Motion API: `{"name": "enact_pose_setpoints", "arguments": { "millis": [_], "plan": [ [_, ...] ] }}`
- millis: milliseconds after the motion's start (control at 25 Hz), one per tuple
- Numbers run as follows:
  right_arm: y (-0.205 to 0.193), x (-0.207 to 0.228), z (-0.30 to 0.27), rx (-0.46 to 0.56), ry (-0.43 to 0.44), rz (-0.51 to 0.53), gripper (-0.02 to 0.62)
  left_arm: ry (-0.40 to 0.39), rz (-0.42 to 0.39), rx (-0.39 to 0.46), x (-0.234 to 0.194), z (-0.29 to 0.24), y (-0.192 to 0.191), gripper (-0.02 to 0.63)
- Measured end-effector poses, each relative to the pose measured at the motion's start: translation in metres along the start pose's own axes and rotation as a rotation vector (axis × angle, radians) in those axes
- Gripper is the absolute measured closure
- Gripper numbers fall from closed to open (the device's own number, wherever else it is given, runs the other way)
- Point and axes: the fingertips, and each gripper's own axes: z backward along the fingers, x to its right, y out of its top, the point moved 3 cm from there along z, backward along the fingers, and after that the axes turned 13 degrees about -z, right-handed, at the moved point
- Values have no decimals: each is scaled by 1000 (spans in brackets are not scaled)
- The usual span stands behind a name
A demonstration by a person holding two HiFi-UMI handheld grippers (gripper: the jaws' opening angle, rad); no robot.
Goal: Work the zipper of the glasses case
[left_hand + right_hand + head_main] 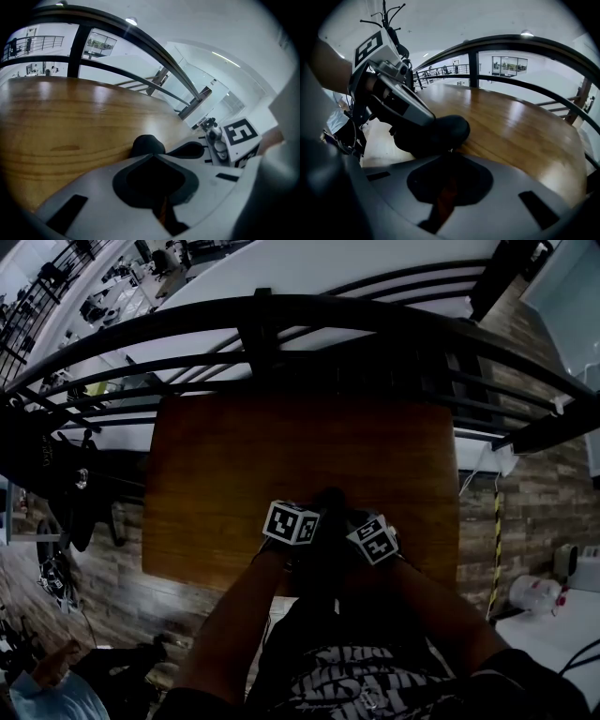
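Glasses case [440, 132] clearest, right gripper view

The head view is running dim and underexposed, its lower half sinking into near-black while the wooden table [281, 465] is glowing dull orange. In the gripper views, daylight is flooding the white hall behind, and a ceiling lamp [131, 21] is laying soft glare streaks across the tabletop. Fisheye distortion is bending the railing [525, 45], corners are vignetting black, the nearest foreground is smearing out of focus, and the glasses case [436, 133] is showing as a featureless black shape.
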Motion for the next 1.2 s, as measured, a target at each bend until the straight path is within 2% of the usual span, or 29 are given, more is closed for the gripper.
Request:
{"name": "enact_pose_setpoints", "arguments": {
  "millis": [440, 760, 1000, 1200],
  "plan": [
    [17, 18, 0, -24, 11, 126, 597, 14, -14, -3, 3, 0, 1, 606],
    [28, 30, -10, -75, 52, 364, 597, 23, -22, -8, 1, -4, -1, 606],
    [35, 32, -19, -105, 81, 483, 597, 33, -32, -13, -1, -5, -3, 606],
    [37, 34, -20, -126, 149, 477, 596, 45, -39, -11, 0, -6, -2, 606]
  ]
}}
